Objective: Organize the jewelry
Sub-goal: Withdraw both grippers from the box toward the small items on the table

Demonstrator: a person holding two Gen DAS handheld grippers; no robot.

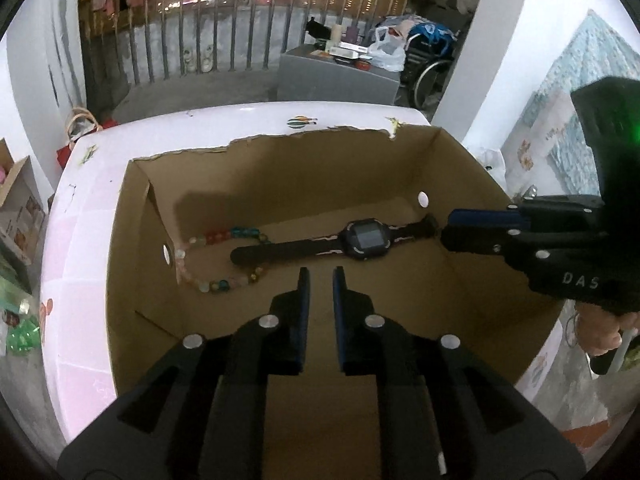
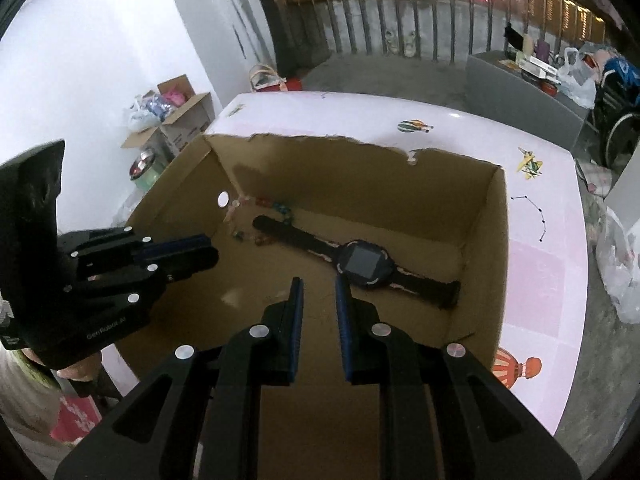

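Note:
An open cardboard box (image 1: 320,168) (image 2: 360,176) stands on a pink-and-white table (image 1: 180,128) (image 2: 540,260). On its floor lie a black watch (image 1: 366,240) (image 2: 360,260), strap laid out flat, and a bracelet of coloured beads (image 1: 216,236) (image 2: 280,206) by the left wall. My left gripper (image 1: 321,272) (image 2: 214,250) hovers inside the box just short of the watch strap, jaws a narrow gap apart with nothing between them. My right gripper (image 2: 318,280) (image 1: 446,228) hangs over the box floor near the watch's right strap end, also slightly open and empty.
The box's back rim is torn and its walls stand high around both grippers. Beyond the table are a grey cabinet (image 1: 340,76) with clutter, a wheelchair (image 2: 620,120), plastic bags (image 2: 620,268) and an open carton (image 2: 180,120) on the floor.

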